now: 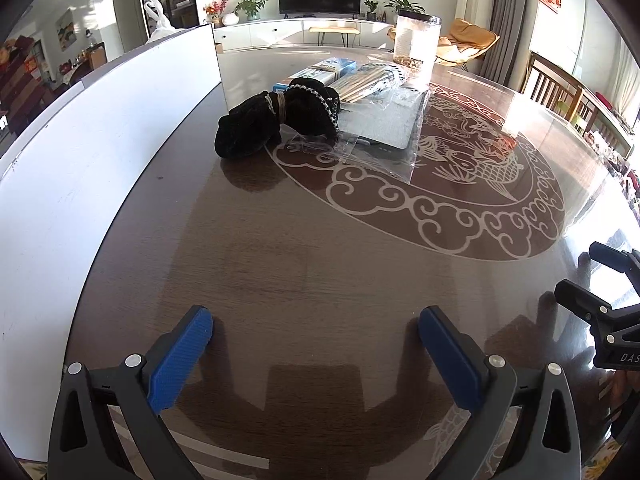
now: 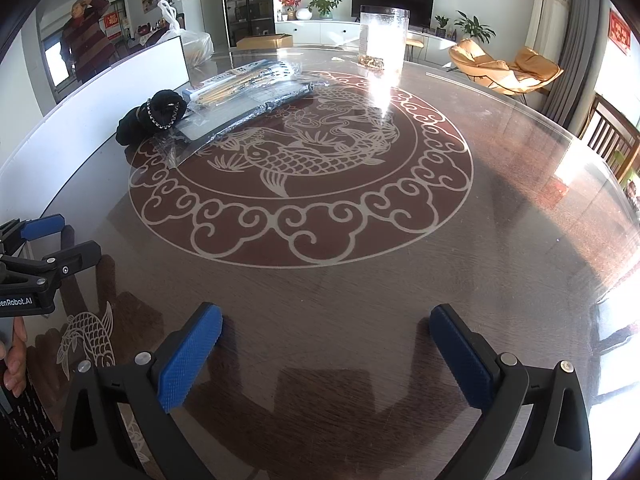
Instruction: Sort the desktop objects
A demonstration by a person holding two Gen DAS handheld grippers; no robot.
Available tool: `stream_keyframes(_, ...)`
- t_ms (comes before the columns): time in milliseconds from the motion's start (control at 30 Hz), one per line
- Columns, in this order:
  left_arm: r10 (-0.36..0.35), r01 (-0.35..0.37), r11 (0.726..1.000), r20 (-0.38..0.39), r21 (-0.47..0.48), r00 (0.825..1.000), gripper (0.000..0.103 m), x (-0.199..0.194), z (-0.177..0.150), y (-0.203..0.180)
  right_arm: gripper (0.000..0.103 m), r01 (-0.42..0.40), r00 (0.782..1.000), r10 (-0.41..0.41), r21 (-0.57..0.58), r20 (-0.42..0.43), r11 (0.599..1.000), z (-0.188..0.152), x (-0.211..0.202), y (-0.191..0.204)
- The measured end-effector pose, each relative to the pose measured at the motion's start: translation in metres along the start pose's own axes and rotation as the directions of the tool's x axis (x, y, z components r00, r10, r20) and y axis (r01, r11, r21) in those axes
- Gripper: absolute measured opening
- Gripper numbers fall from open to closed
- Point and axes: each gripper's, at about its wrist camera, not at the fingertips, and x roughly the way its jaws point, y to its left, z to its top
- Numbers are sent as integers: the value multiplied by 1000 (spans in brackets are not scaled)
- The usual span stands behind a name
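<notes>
A pile of items lies on the far left part of the round table (image 1: 320, 280): black velvet scrunchies (image 1: 260, 124) (image 2: 152, 118) with a beaded chain, a clear plastic bag (image 1: 380, 136) (image 2: 240, 108) over a grey flat pad, a pack of wooden sticks (image 1: 368, 78) (image 2: 240, 76) and a blue-white box (image 1: 324, 70). My left gripper (image 1: 316, 332) stands open above bare table, well short of the pile. My right gripper (image 2: 326, 332) is open too, with nothing between its blue pads (image 2: 188, 360). Each gripper shows at the other view's edge, the right gripper (image 1: 600, 284) and the left gripper (image 2: 60, 236).
A white board (image 1: 100, 160) (image 2: 120, 76) stands upright along the table's left edge. A clear jar (image 1: 416, 44) (image 2: 384, 40) stands at the far side. Chairs (image 1: 560, 88) line the right. A person (image 2: 86, 46) stands in the far left background. A hand (image 2: 14, 356) holds the left gripper.
</notes>
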Motion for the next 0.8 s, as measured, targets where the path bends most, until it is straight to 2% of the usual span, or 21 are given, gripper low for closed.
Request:
stream_keyframes(333, -1, 1, 1000, -12, -6, 1000, 103, 0, 2, 6, 103, 0, 1000, 0, 0, 0, 1000, 0, 0, 0)
stream_keyframes(800, 20, -20, 999, 9, -33, 1000, 103, 3, 5, 11, 103, 0, 1000, 0, 0, 0, 1000, 0, 0, 0)
